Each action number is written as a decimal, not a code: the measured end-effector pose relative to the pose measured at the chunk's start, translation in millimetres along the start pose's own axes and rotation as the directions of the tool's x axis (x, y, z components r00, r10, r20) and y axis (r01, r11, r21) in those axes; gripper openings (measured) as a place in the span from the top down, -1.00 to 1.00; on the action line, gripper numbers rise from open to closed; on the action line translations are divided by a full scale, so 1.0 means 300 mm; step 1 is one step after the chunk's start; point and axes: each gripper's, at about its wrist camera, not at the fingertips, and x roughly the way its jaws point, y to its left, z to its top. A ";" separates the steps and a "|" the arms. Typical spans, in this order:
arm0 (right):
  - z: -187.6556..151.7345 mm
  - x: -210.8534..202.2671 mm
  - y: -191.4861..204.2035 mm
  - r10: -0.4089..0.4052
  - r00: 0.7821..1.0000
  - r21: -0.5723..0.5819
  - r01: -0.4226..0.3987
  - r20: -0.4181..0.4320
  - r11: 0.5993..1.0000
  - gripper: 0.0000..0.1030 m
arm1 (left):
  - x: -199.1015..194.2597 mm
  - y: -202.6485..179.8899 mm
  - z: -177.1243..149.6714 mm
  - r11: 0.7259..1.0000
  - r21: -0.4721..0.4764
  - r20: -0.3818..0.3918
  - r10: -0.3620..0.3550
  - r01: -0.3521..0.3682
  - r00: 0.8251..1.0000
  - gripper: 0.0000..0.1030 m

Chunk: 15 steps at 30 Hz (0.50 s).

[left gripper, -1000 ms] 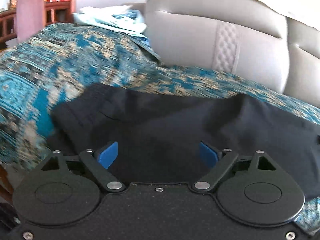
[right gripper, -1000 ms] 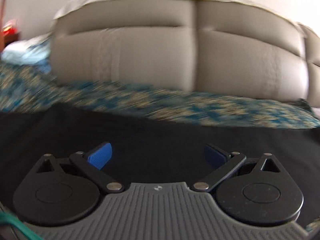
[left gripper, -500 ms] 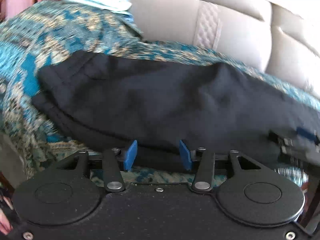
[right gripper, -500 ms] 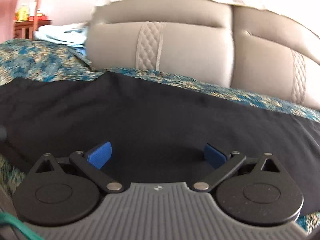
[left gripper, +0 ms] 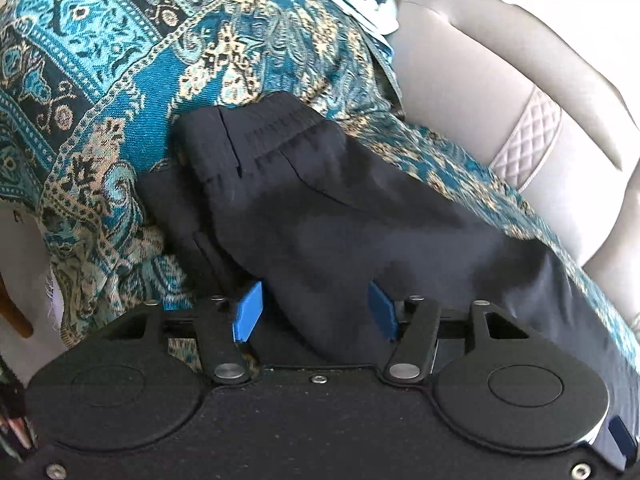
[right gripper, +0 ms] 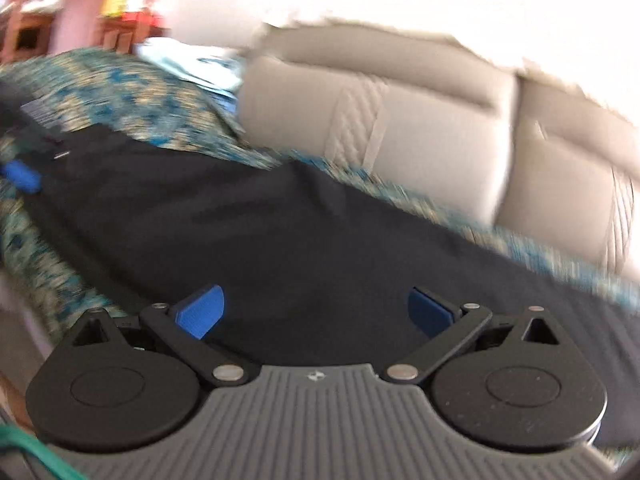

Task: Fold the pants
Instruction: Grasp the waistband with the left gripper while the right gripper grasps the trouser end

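- Left gripper (left gripper: 316,312): blue pads apart, a bunched fold of the black pants (left gripper: 340,216) between them; firm clamping cannot be told
- Right gripper (right gripper: 316,312): pads wide apart above the pants (right gripper: 280,240)
- Pants lie ahead of both on the patterned blanket (left gripper: 100,60), beige cushion (right gripper: 400,128) beyond

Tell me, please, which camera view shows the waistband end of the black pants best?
The left wrist view: it is sharp, and the waistband with its seams lies in plain sight on the patterned blanket. The right wrist view is blurred and shows mostly the pants' plain dark cloth, so the waistband cannot be made out there.
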 end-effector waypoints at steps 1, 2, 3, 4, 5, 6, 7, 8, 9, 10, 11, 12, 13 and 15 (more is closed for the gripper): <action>0.006 -0.014 0.031 0.007 1.000 -0.046 -0.006 0.018 0.999 -1.00 | 0.004 0.002 0.006 1.000 -0.006 0.006 0.001 -0.001 1.000 0.01; 0.014 -0.023 0.061 0.016 0.999 -0.084 -0.013 0.031 0.996 -0.96 | 0.010 0.005 0.012 1.000 -0.011 0.011 0.007 -0.006 1.000 0.08; 0.020 -0.030 0.092 0.037 0.999 -0.114 -0.032 0.038 0.993 -0.93 | 0.014 0.006 0.014 1.000 -0.016 0.014 0.011 -0.011 1.000 0.14; 0.027 -0.031 0.113 0.067 0.997 -0.126 -0.062 0.036 0.990 -0.86 | 0.020 0.008 0.021 1.000 -0.024 0.017 0.015 -0.015 1.000 0.24; 0.038 -0.030 0.131 0.093 0.995 -0.129 -0.088 0.032 0.988 -0.80 | 0.025 0.012 0.025 0.999 -0.032 0.017 0.018 -0.017 1.000 0.27; 0.045 -0.027 0.152 0.123 0.992 -0.129 -0.119 0.026 0.985 -0.77 | 0.029 0.016 0.028 0.999 -0.042 0.016 0.013 -0.013 1.000 0.27; 0.054 -0.023 0.167 0.142 0.990 -0.128 -0.138 0.022 0.982 -0.71 | 0.033 0.020 0.031 0.999 -0.052 0.016 0.008 -0.007 1.000 0.27; 0.059 -0.019 0.182 0.158 0.987 -0.127 -0.155 0.019 0.980 -0.67 | 0.038 0.026 0.033 0.998 -0.064 0.017 0.002 -0.001 1.000 0.26; 0.066 -0.014 0.199 0.170 0.985 -0.125 -0.166 0.018 0.978 -0.64 | 0.040 0.029 0.034 0.997 -0.077 0.020 -0.001 0.002 1.000 0.26; 0.074 -0.005 0.205 0.179 0.984 -0.120 -0.176 0.016 0.977 -0.58 | 0.043 0.031 0.034 0.996 -0.088 0.023 -0.004 0.006 1.000 0.25; 0.080 0.004 0.211 0.190 0.982 -0.115 -0.187 0.013 0.976 -0.53 | 0.045 0.031 0.035 0.995 -0.095 0.026 -0.005 0.008 1.000 0.27; 0.088 0.013 0.221 0.200 0.980 -0.110 -0.198 0.011 0.974 -0.52 | 0.045 0.029 0.037 0.995 -0.096 0.030 0.000 0.003 1.000 0.36; 0.092 0.019 0.227 0.209 0.978 -0.107 -0.206 0.010 0.973 -0.51 | 0.041 0.027 0.038 0.995 -0.097 0.040 0.015 -0.012 0.999 0.76; 0.101 0.029 0.241 0.225 0.974 -0.107 -0.223 0.008 0.969 -0.49 | 0.029 0.023 0.042 0.996 -0.084 0.053 0.046 -0.042 0.998 0.90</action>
